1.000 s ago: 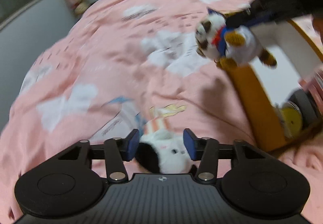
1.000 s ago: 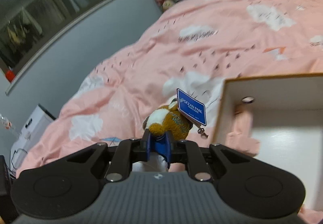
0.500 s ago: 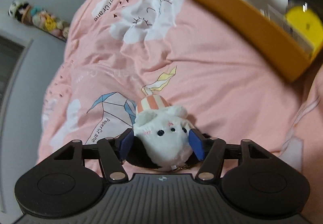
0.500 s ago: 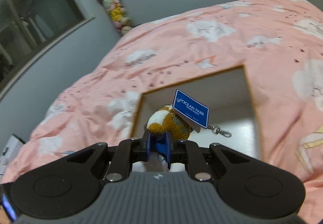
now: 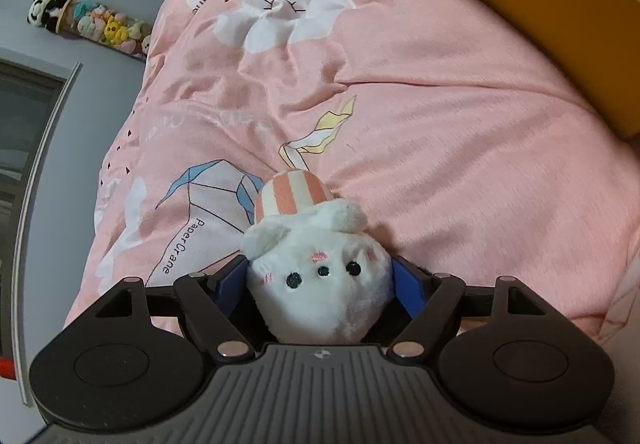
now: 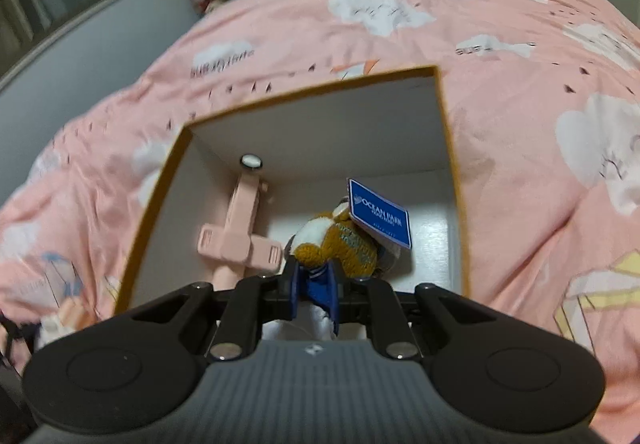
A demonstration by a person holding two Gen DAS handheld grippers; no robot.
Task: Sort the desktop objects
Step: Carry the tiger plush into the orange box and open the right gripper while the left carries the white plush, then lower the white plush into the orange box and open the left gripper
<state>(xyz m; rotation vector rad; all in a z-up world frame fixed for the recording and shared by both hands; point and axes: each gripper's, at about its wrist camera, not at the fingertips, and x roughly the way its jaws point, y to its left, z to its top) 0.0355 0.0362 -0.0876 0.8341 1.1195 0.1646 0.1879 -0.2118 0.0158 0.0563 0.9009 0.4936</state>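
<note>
Clamping a brown plush toy (image 6: 338, 244) between its closed pads, the right tool (image 6: 314, 284) is holding it just ahead, above the open box (image 6: 450, 148), where a pink holder (image 6: 240, 228) is lying. The left tool (image 5: 320, 284) is bracketing a white plush mouse (image 5: 320, 284) on the bed (image 5: 460, 164), though whether it is squeezing I cannot tell. Both toys are looking light, soft and squashy, probably best gripped across the body.

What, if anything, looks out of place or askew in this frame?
Nothing is damaged or spilled. The only oddity: the sorting is on a rumpled pink duvet, not a desk. In the box, a pink selfie stick leans against the wall.
</note>
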